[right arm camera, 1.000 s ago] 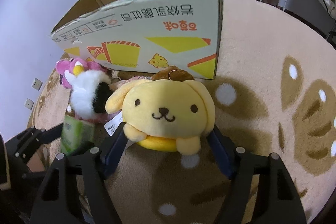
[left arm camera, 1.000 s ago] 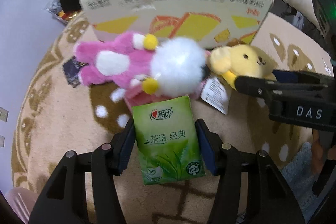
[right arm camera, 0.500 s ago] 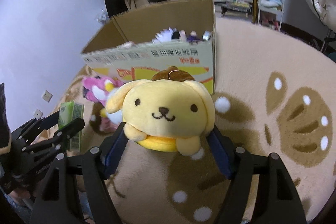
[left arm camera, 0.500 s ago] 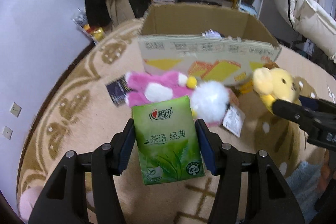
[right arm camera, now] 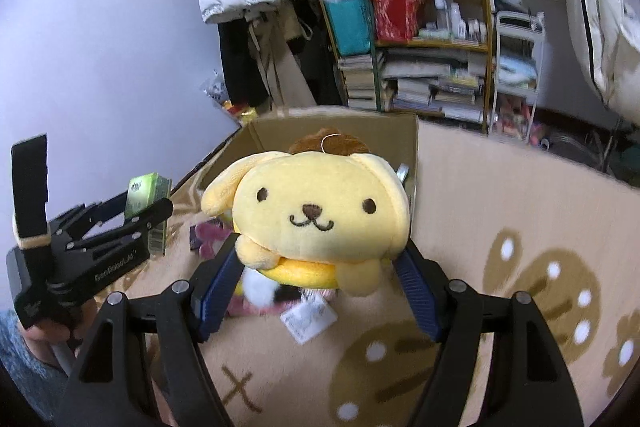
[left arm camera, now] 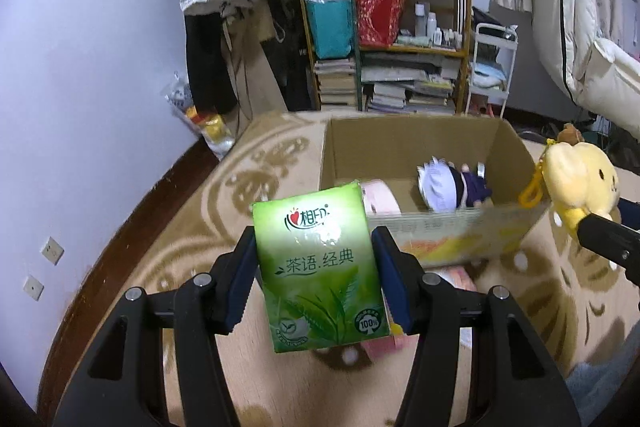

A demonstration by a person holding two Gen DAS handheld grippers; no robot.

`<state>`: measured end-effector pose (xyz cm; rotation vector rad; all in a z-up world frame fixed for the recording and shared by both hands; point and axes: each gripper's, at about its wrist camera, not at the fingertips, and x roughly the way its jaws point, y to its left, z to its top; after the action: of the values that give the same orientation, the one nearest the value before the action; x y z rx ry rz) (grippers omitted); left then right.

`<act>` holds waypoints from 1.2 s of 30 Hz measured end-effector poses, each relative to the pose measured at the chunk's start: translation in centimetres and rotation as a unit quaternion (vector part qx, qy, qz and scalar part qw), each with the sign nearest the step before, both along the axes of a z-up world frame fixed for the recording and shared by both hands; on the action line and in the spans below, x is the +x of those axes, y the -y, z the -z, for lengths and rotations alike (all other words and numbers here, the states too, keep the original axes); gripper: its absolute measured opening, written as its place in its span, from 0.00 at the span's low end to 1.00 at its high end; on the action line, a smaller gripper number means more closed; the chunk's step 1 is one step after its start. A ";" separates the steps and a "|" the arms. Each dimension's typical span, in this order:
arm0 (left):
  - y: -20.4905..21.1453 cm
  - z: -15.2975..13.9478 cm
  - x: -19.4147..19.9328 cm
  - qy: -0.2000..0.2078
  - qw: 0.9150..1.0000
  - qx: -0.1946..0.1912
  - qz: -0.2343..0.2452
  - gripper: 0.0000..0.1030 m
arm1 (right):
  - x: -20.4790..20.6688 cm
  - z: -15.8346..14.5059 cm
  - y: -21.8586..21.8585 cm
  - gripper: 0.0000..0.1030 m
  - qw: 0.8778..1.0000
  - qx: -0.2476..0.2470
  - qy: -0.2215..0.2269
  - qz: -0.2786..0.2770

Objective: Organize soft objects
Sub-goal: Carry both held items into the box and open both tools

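Transport is the step in hand — both grippers are loaded and held up in the air short of the cardboard box (left arm camera: 412,147), which stands open on the patterned rug (right arm camera: 520,207). The left gripper (left arm camera: 316,279) is clenched on a green tissue pack (left arm camera: 320,271), squeezed upright between its blue pads, the pack's top edge roughly level with the box's near wall. The right gripper (right arm camera: 320,267) is closed on a yellow dog plush (right arm camera: 312,211), pinched low on its body with the face turned toward the camera. Already inside the box lie a small doll in dark clothes (left arm camera: 456,183) and a pale pink roll (left arm camera: 380,203), so the sorting looks partly done. A pink plush (right arm camera: 208,235) lies out on the rug beside the box. The next move, as I judge it, calls for carrying each load over the near wall and opening the jaws only once above the free floor of the box — soft loads may snag on the rim.
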<state>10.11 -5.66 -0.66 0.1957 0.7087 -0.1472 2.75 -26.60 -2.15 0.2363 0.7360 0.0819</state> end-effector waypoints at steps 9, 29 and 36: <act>1.4 -1.6 4.4 0.015 1.000 -0.002 0.011 0.54 | 3.9 -1.2 -0.1 0.77 1.000 -0.021 0.018 -0.004; 4.5 0.8 8.2 -0.026 0.998 -0.014 0.050 0.56 | 7.1 2.7 0.7 0.82 1.000 -0.026 -0.015 0.004; 3.4 0.6 8.0 -0.031 0.998 -0.023 0.041 0.76 | 7.1 2.5 0.7 0.83 1.000 -0.024 -0.012 0.003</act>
<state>18.09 -9.05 -1.27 0.1774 0.7581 -0.2473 9.86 -27.28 -4.61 0.1934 0.7593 0.0564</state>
